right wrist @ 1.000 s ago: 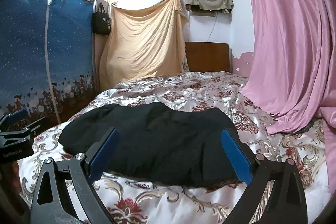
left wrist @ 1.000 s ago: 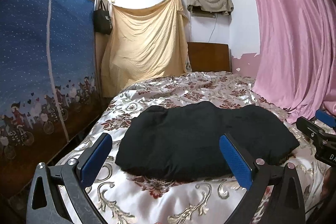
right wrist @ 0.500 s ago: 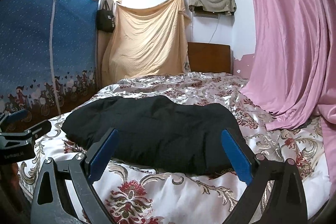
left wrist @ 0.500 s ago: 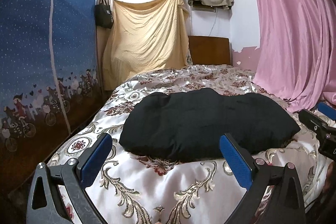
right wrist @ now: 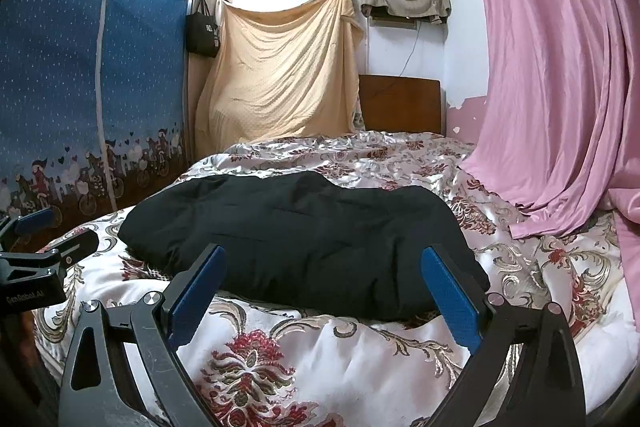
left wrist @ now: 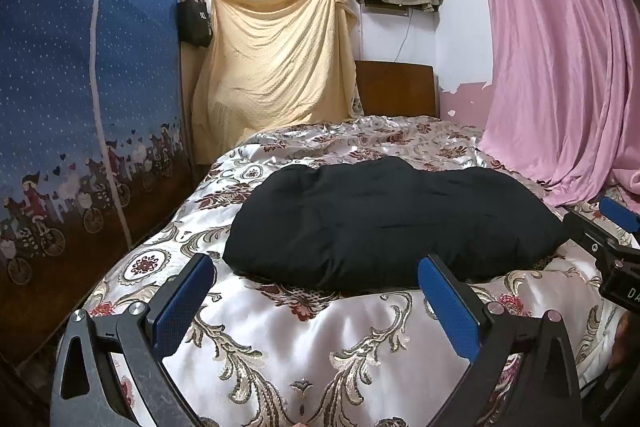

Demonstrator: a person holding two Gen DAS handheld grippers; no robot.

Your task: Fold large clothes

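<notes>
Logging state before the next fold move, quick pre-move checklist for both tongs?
1. Left tongs open, nothing held: ok.
2. Right tongs open, nothing held: ok.
3. Black garment lying in a folded bundle on the bedspread: ok.
4. Both tongs short of the garment, not touching it: ok.
5. Pink curtain draping onto the bed beside the garment, not over it: ok.
6. Layers and edges aligned inside the bundle: cannot tell.
</notes>
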